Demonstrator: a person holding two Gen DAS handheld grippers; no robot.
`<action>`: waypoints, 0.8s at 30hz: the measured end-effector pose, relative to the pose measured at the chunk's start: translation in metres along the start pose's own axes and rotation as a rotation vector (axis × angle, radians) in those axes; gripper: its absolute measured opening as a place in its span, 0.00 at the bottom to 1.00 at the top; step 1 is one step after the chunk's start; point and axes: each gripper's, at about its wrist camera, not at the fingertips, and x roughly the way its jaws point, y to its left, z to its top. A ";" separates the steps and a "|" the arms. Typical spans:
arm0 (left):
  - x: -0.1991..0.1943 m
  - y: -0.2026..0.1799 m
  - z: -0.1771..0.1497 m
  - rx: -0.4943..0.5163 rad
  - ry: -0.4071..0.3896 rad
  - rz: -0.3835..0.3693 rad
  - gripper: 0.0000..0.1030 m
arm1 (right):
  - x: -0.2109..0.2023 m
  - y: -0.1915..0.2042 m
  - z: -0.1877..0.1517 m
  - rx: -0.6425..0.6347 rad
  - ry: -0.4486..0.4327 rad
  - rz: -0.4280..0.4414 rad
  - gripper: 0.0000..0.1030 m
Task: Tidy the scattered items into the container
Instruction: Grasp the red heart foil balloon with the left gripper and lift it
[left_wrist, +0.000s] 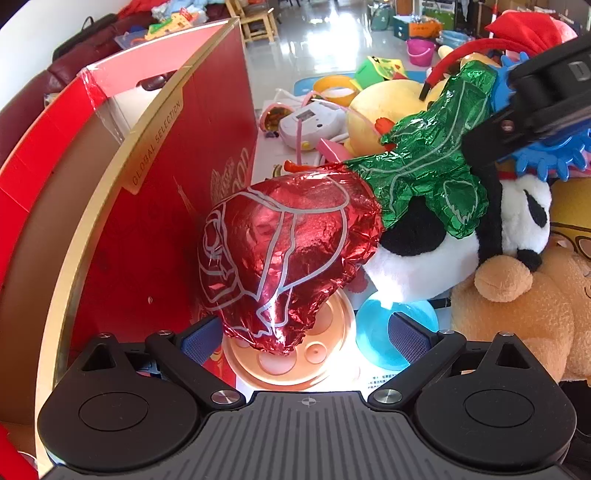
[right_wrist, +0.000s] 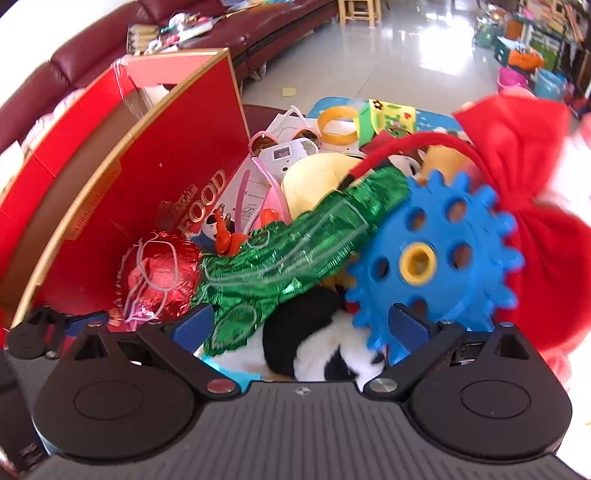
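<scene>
At the far left stands the red cardboard box (left_wrist: 162, 206), its tall gold-edged side printed with lettering and its top open. Just right of that wall lies the foil rose balloon: its crumpled red bloom (left_wrist: 280, 254) hangs over a peach plastic disc (left_wrist: 317, 354), and its green foil stem and leaves (left_wrist: 432, 147) run up and to the right across the pile. The left hand-held gripper (left_wrist: 306, 343) is released, jaws spread wide, with the bloom's lower tip just above the gap between its blue pads and neither pad pressing on it. Beside the disc sits a clear blue cup (left_wrist: 373, 332). Further right a panda plush (left_wrist: 436, 258) lies under the stem, with a tan teddy bear (left_wrist: 517, 306) beside it. The right hand-held gripper (right_wrist: 306, 328) is likewise released, holding nothing; between its spread fingers lie the green leaves and the panda. The blue toy gear (right_wrist: 436, 258) with a yellow hub leans against its right finger, and a big red fabric bow (right_wrist: 535, 206) sits at the far right.
</scene>
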 end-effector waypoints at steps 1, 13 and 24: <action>0.000 0.001 0.000 -0.003 0.001 -0.009 0.98 | 0.004 0.001 0.002 0.001 0.005 0.002 0.98; 0.002 0.003 0.006 -0.017 0.012 -0.035 0.98 | 0.041 0.014 0.008 -0.015 0.047 -0.032 0.70; 0.001 -0.004 0.022 0.022 -0.005 0.010 0.99 | 0.015 -0.019 0.000 -0.015 0.008 -0.020 0.07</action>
